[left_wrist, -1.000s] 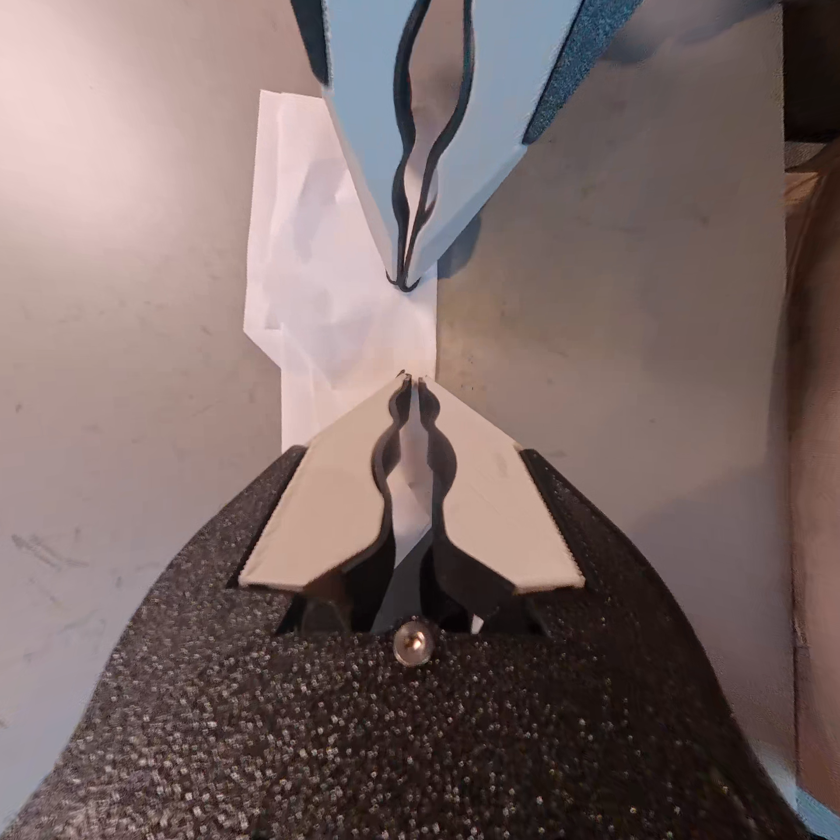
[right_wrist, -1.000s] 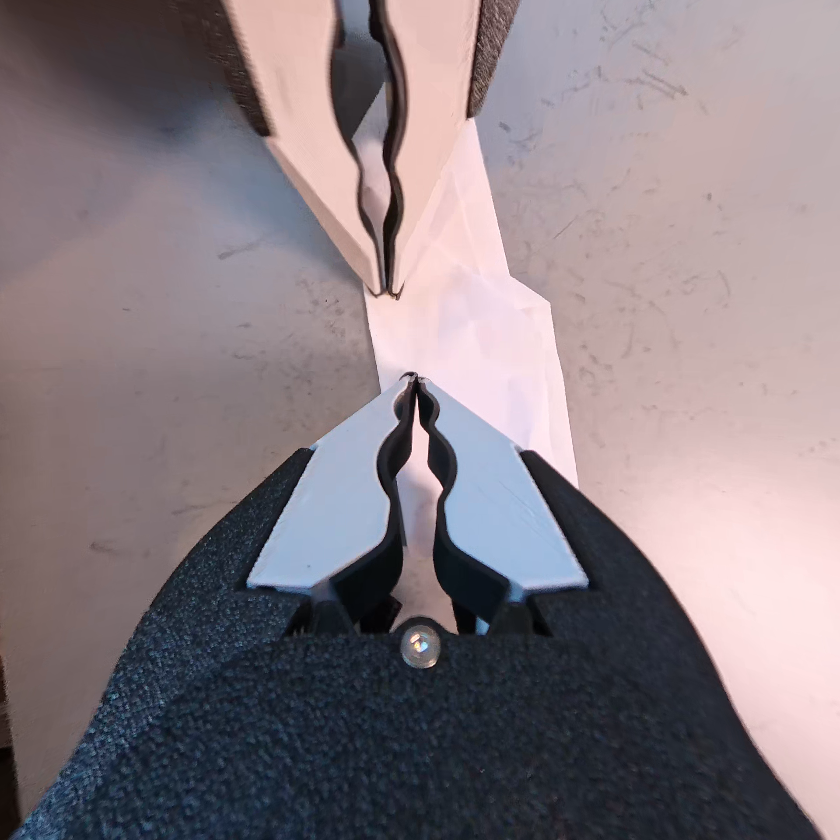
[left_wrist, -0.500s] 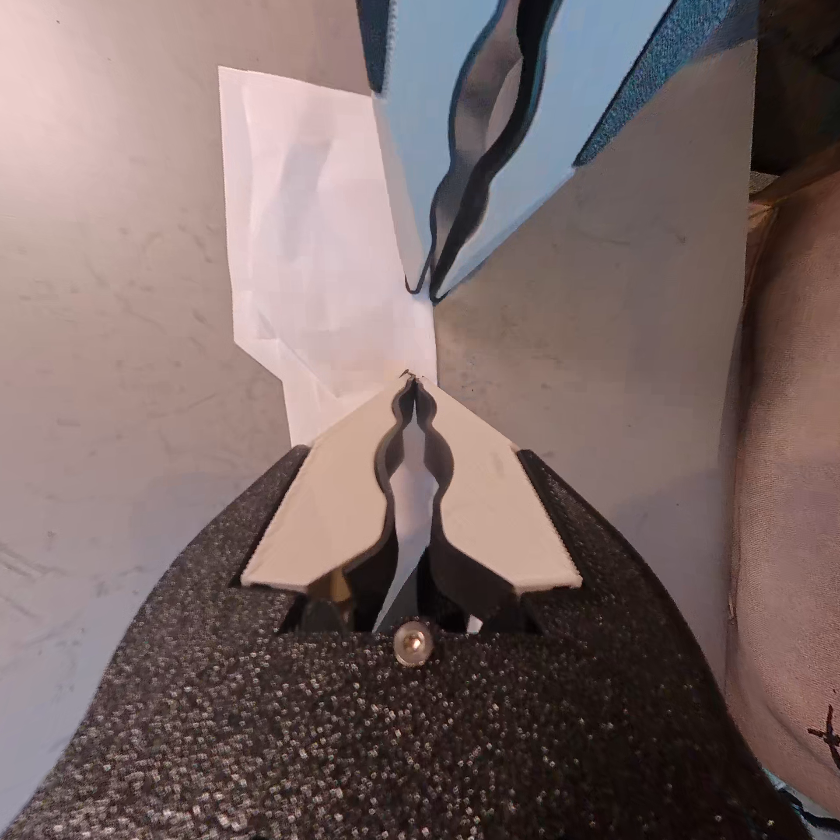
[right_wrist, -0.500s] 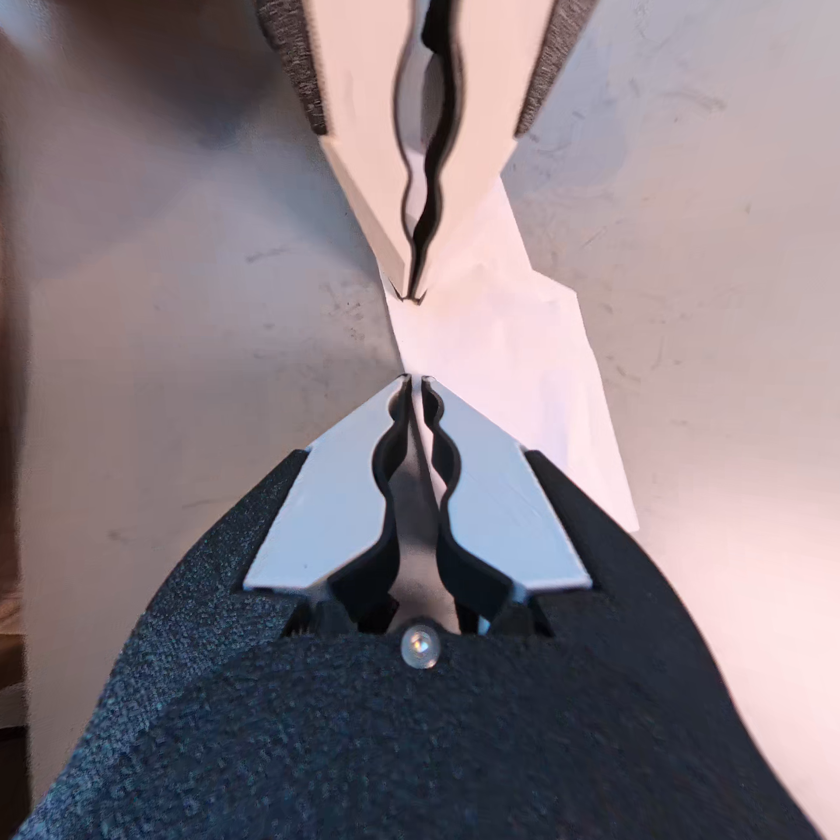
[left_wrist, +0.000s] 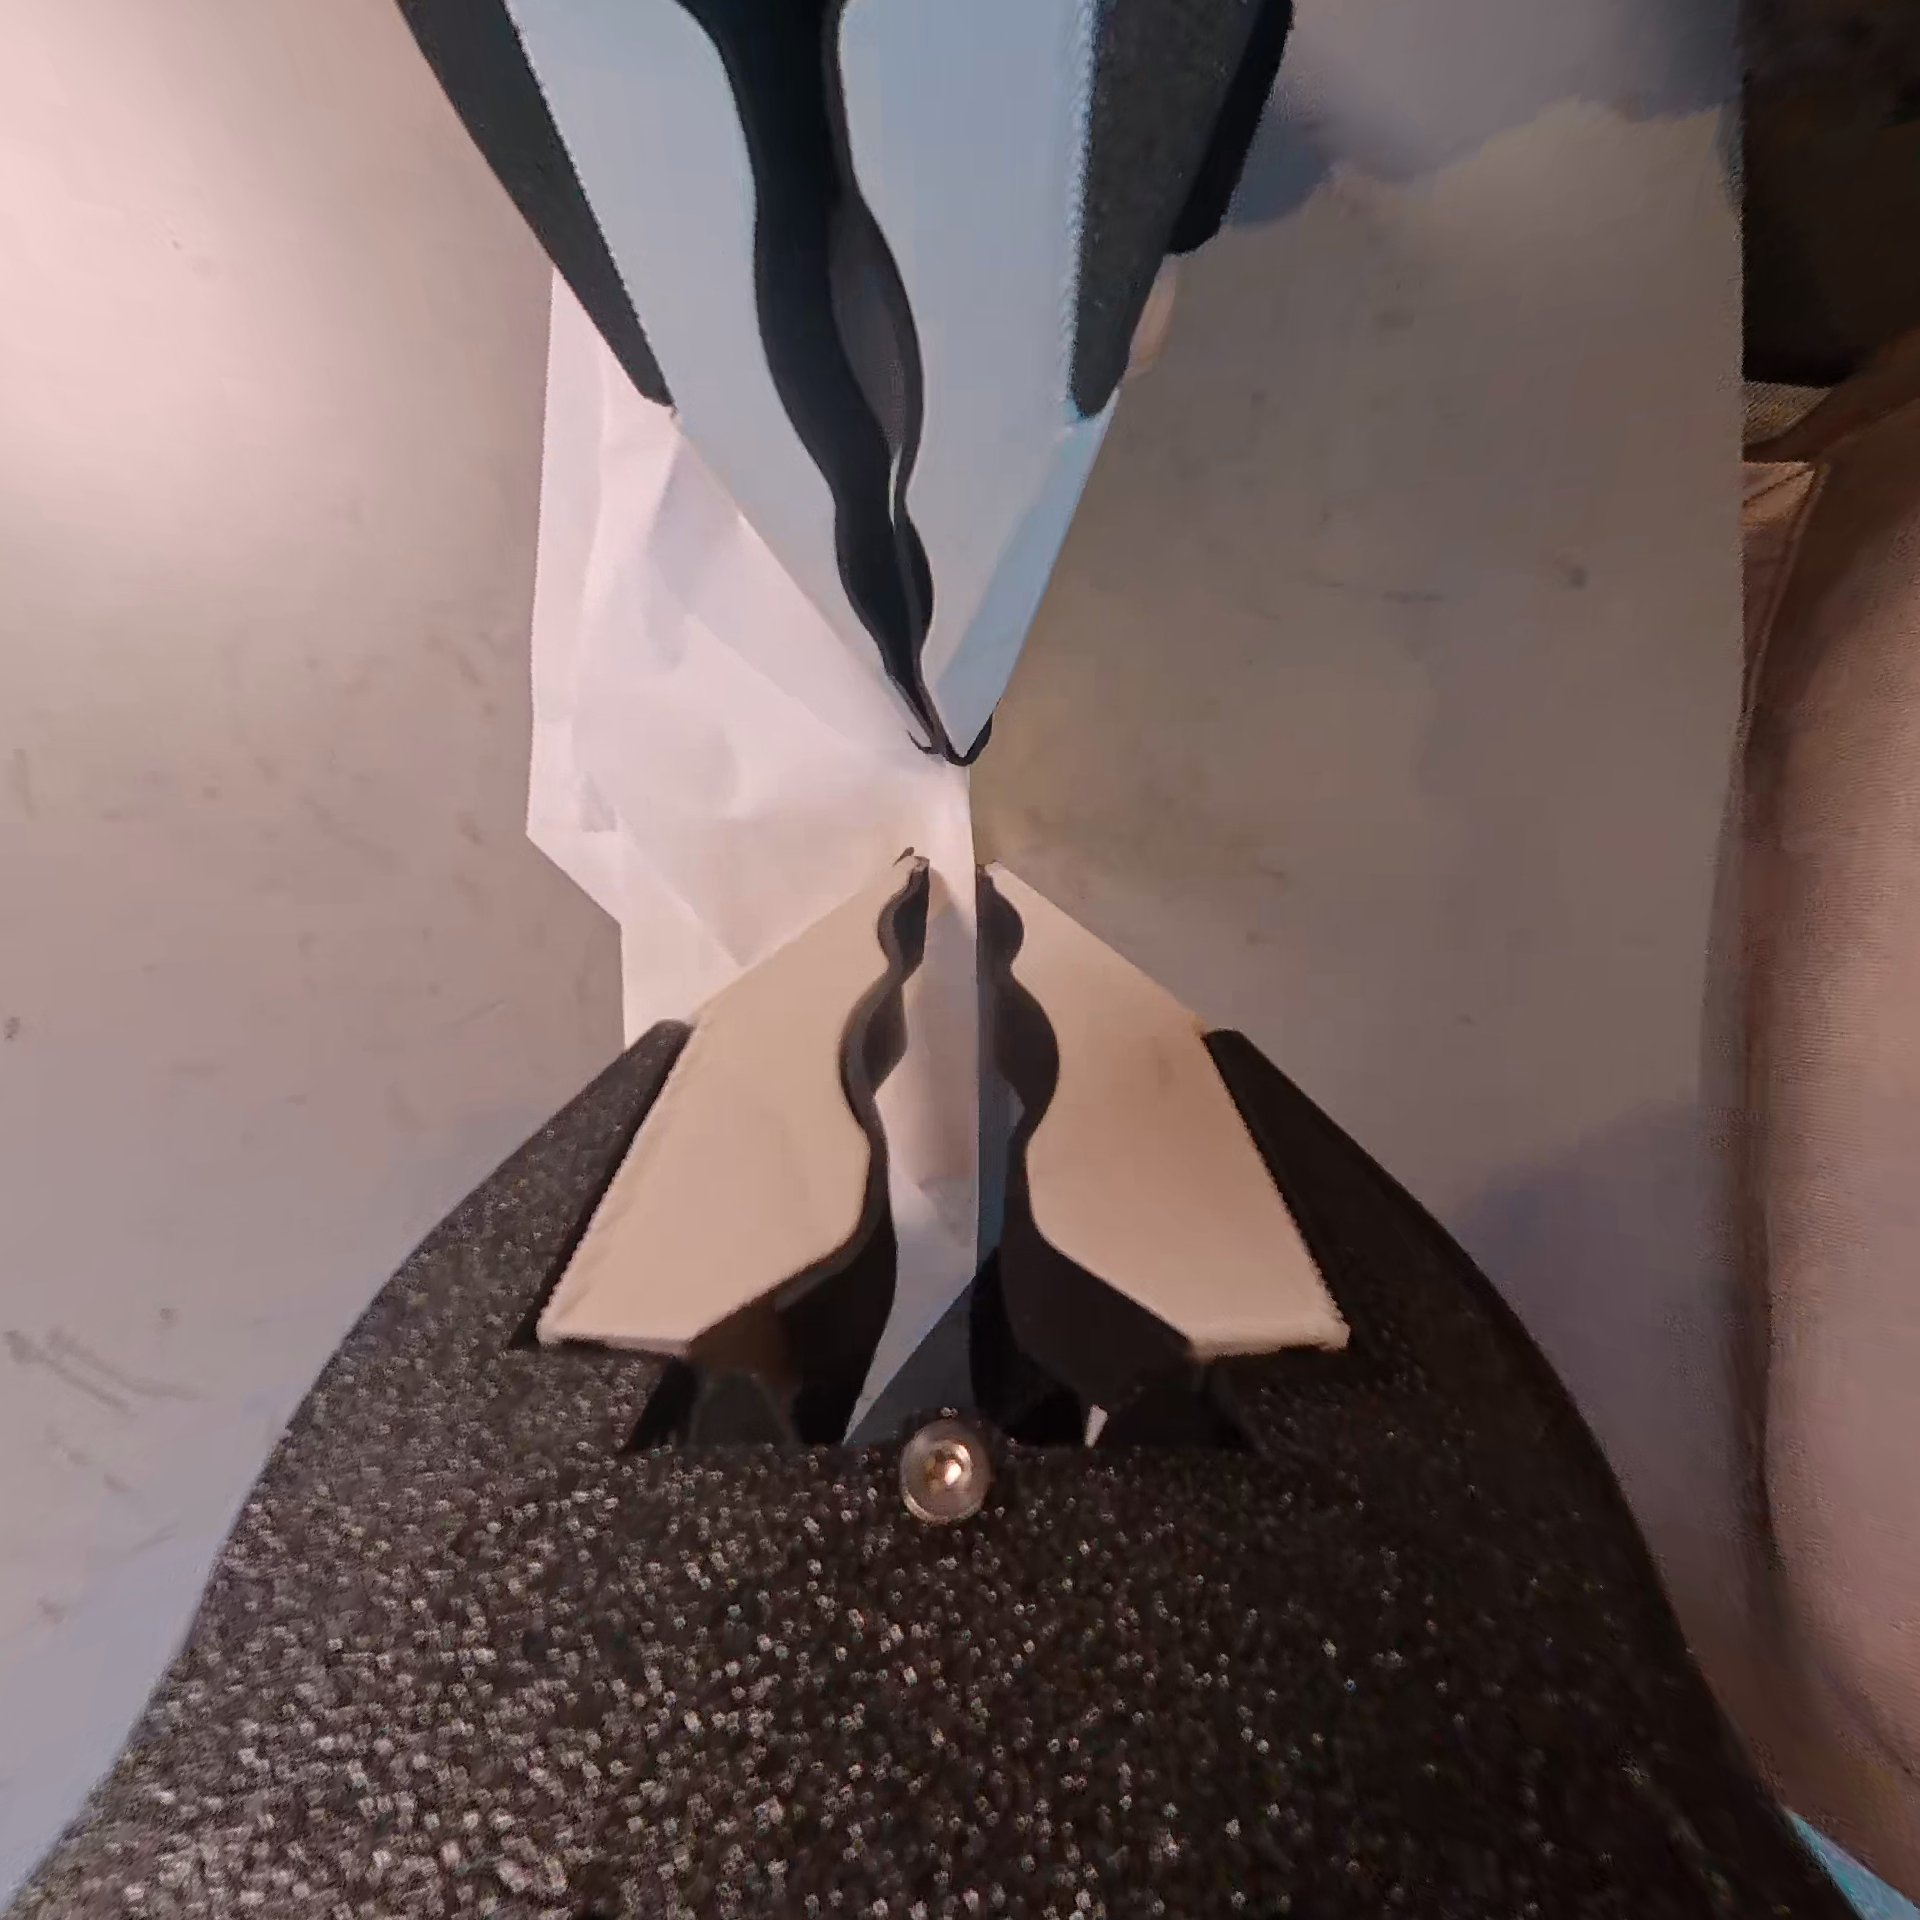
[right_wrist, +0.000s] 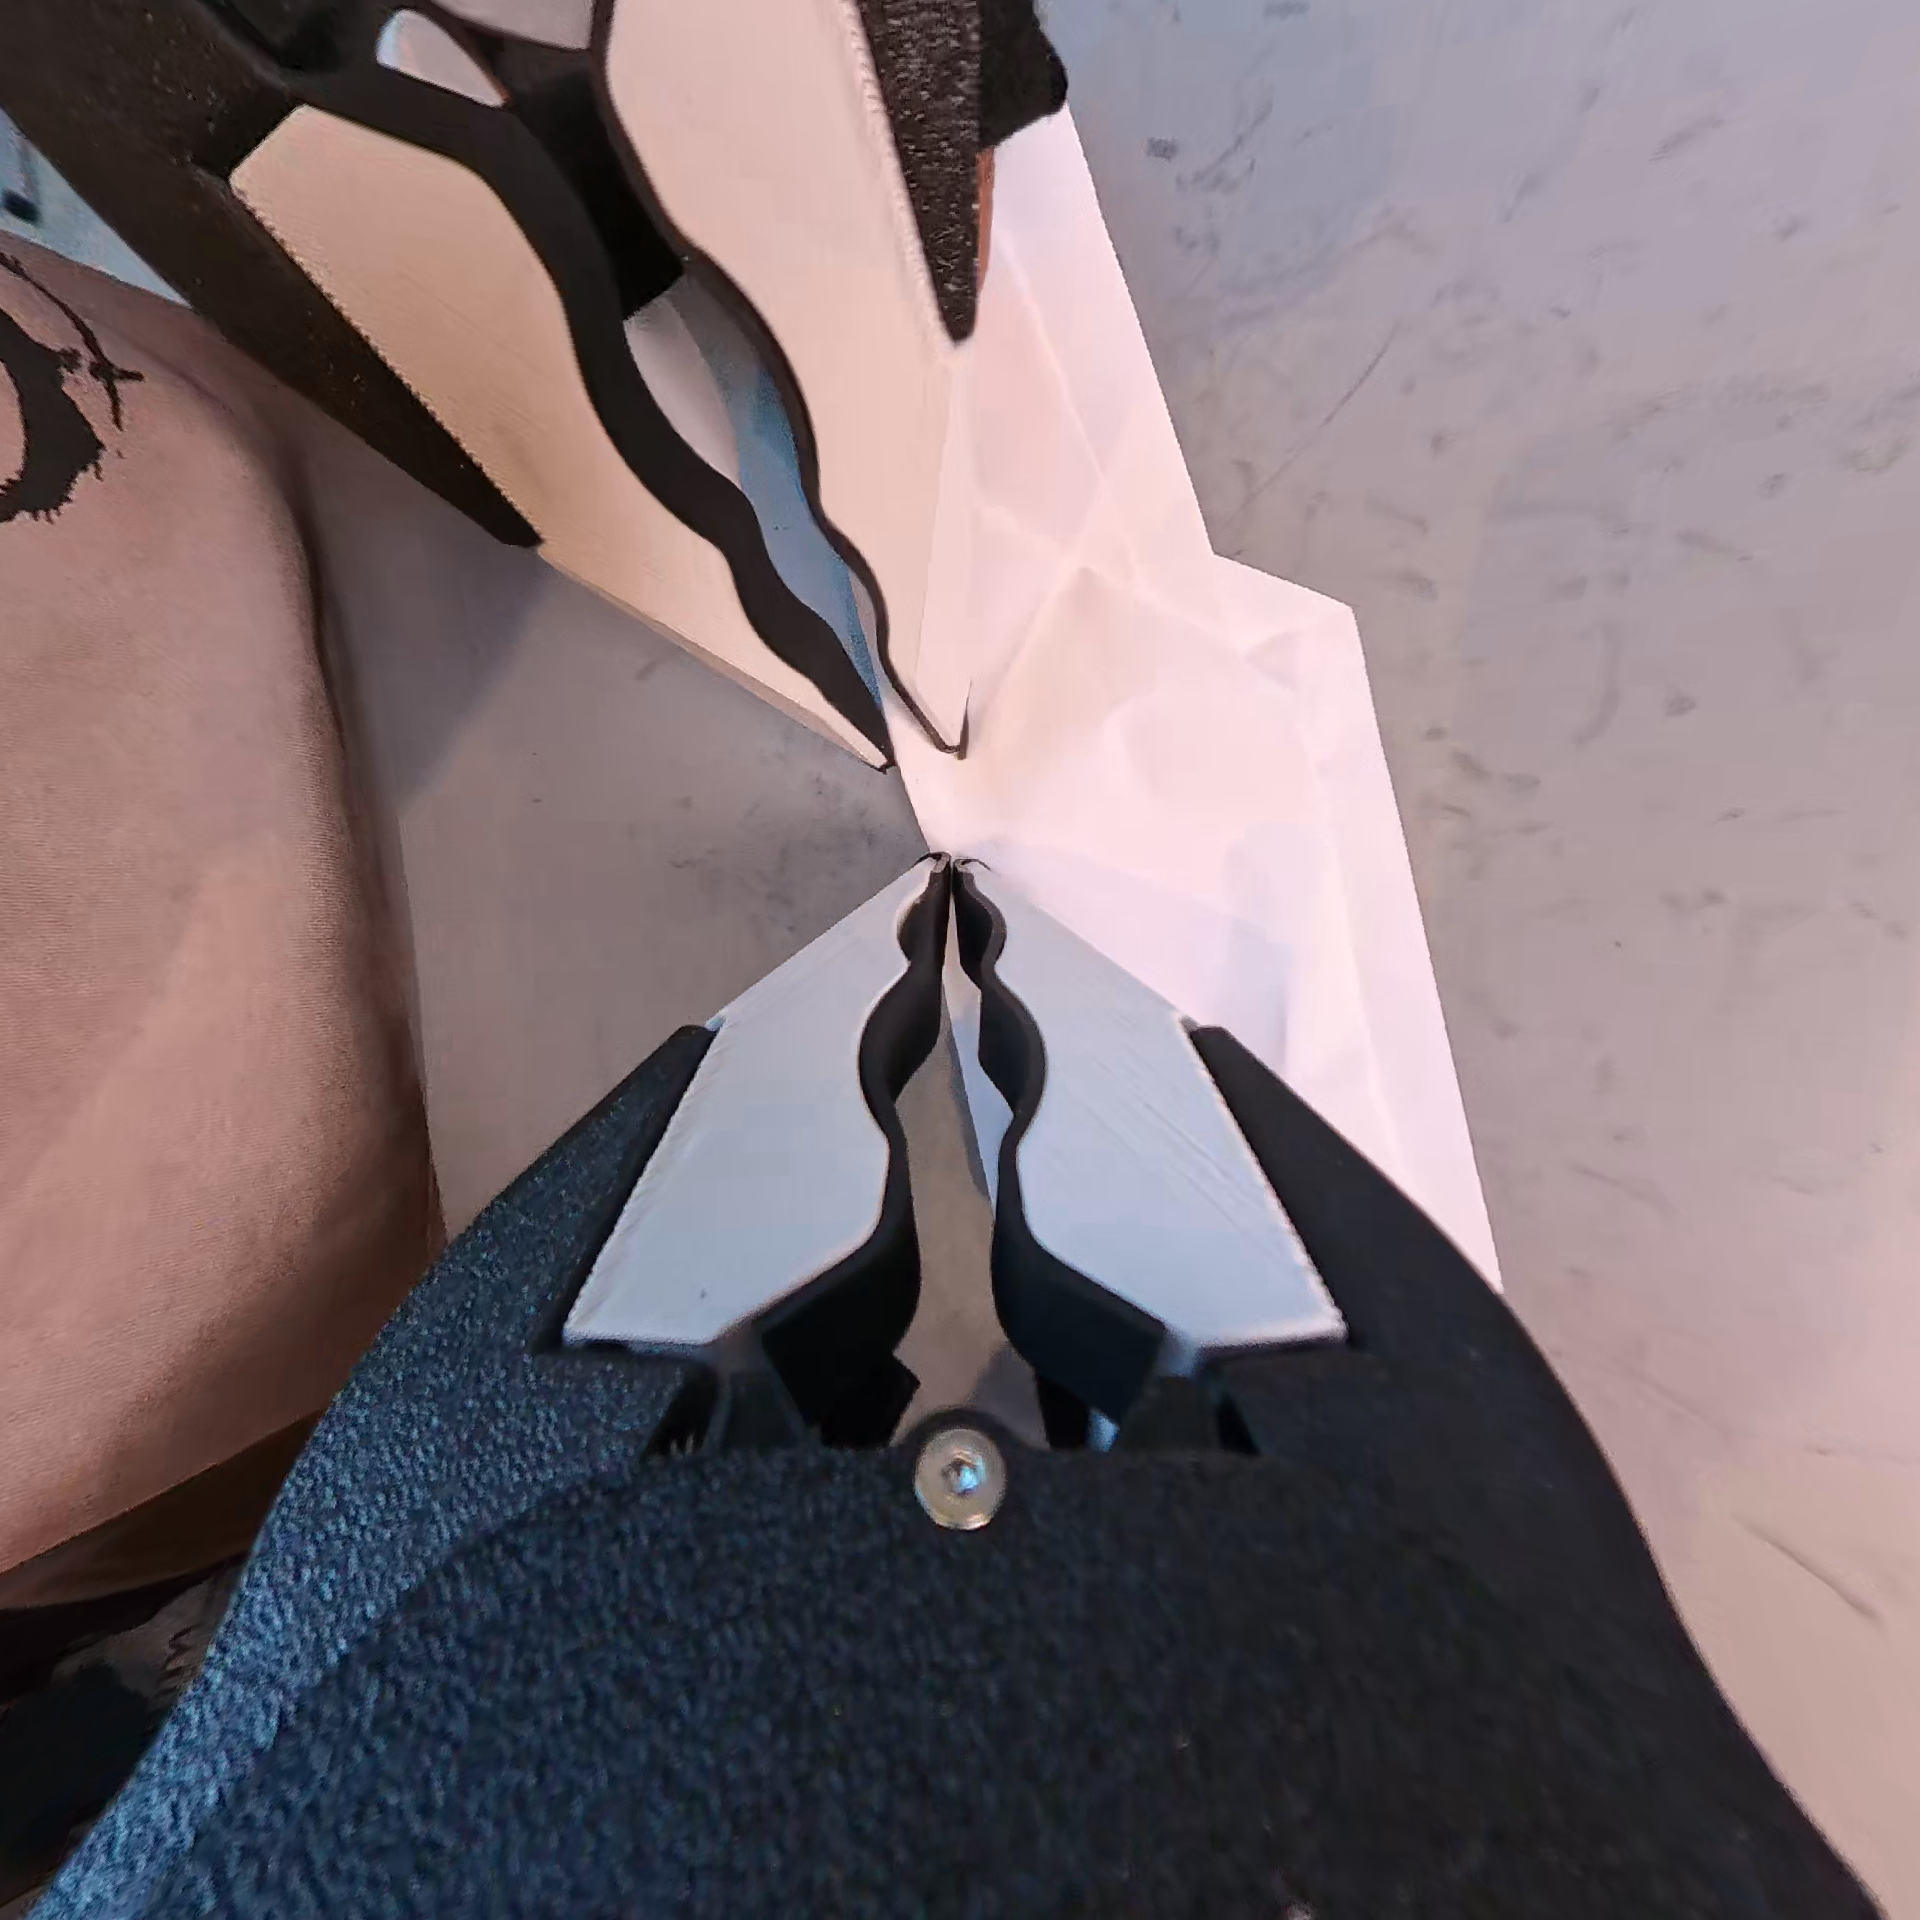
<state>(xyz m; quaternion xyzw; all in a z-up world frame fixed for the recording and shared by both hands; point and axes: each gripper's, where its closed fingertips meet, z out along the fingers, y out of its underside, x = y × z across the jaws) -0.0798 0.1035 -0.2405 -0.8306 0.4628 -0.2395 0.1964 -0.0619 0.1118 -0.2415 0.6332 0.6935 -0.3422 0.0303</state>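
A creased white sheet of paper (left_wrist: 707, 727) lies folded on the grey table (left_wrist: 260, 727), and it also shows in the right wrist view (right_wrist: 1143, 779). My left gripper (left_wrist: 948, 864) has its jaws a little apart, with the paper's folded edge running between them. In the right wrist view it comes in from the top (right_wrist: 923, 756), tips slightly parted. My right gripper (right_wrist: 956, 862) is shut on the same folded edge. In the left wrist view it points down at my left gripper (left_wrist: 951, 750). The two sets of tips face each other, a short gap apart.
A person's beige clothing (left_wrist: 1829, 935) stands beyond the table's right edge in the left wrist view. It fills the left side of the right wrist view (right_wrist: 156, 831) and bears a black mark. The scuffed grey table top (right_wrist: 1610, 520) lies to the right of the paper. Both grippers' tips are close together, under 4 cm apart.
The left gripper's jaws have parted slightly, where they were pinched shut on the paper. The two grippers have drawn closer tip to tip and both views have tilted. The right gripper stays shut.
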